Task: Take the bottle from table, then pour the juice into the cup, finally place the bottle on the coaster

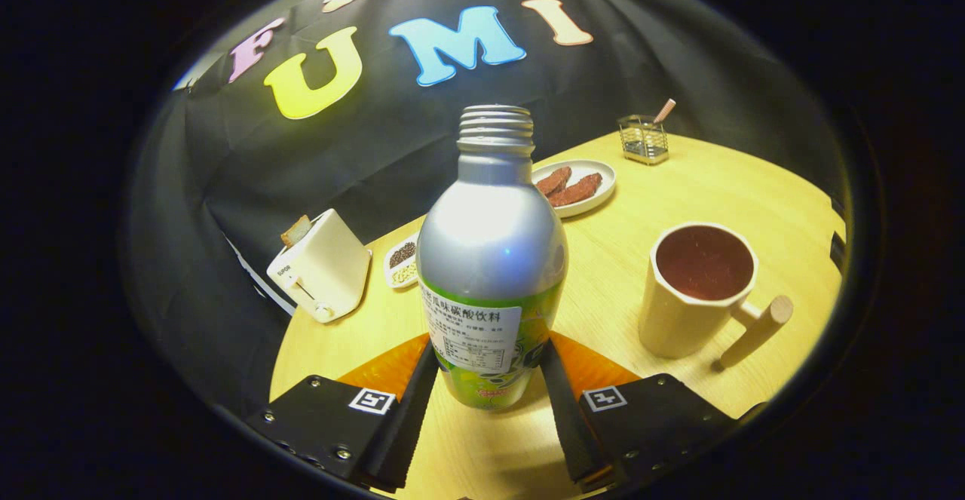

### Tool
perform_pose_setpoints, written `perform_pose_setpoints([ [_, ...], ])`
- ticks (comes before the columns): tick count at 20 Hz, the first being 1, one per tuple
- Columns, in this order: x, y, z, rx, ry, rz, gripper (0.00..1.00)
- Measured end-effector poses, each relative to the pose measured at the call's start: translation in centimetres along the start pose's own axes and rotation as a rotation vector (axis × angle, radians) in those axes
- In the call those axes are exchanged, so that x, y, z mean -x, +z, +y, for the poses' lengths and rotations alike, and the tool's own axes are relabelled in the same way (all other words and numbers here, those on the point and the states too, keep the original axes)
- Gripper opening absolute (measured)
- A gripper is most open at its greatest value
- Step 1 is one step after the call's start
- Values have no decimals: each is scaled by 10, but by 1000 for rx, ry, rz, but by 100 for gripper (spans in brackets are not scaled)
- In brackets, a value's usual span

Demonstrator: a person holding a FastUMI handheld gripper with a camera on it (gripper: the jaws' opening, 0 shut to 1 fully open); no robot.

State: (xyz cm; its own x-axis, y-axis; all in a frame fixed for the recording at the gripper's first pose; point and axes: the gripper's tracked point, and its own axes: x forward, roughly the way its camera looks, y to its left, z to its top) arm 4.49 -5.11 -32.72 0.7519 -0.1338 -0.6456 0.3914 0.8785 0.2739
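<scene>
The tongs (490,379) were clenched on the bottle (490,259); both fingers pressed on its lower body, one on the left side & one on the right, at the label's height; the bottle stood upright betw. them, cap off, threaded neck bare at the top; its upper body was silvery, lower part green w/ a white label; its base hung over an orange coaster (595,364), which showed as orange wedges either side of the bottle, just behind the fingers; couldn't tell whether the base touched the coaster or sat a bit above it; the coaster lay on the light wooden table (678,183); the cup (697,289) stood on the table to the right of the bottle, near but apart from it; it was cream w/ a wooden peg handle pointing toward the right finger's side, & held dark reddish liquid nearly to the rim; beyond the bottle, partly hidden by its shoulder, sat a white plate (577,187) w/ brown slices on it; farther back on the right was a small wire holder (643,140) w/ a stick poking out; left of the bottle stood a cream toaster (323,266) w/ a slice of bread in its slot; betw. toaster & bottle lay a small dish (402,262) w/ dark & pale bits.
</scene>
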Motion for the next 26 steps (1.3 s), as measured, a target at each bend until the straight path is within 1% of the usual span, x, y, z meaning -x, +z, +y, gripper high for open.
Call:
perform_pose_setpoints([
  [7,-26,28,1,104,-44,-109,76],
  [9,-36,31,1,129,-54,-122,76],
  [16,-66,40,4,231,-69,-152,76],
  [20,-82,42,5,246,-68,-154,77],
  [26,-98,38,-7,282,-98,-148,77],
])
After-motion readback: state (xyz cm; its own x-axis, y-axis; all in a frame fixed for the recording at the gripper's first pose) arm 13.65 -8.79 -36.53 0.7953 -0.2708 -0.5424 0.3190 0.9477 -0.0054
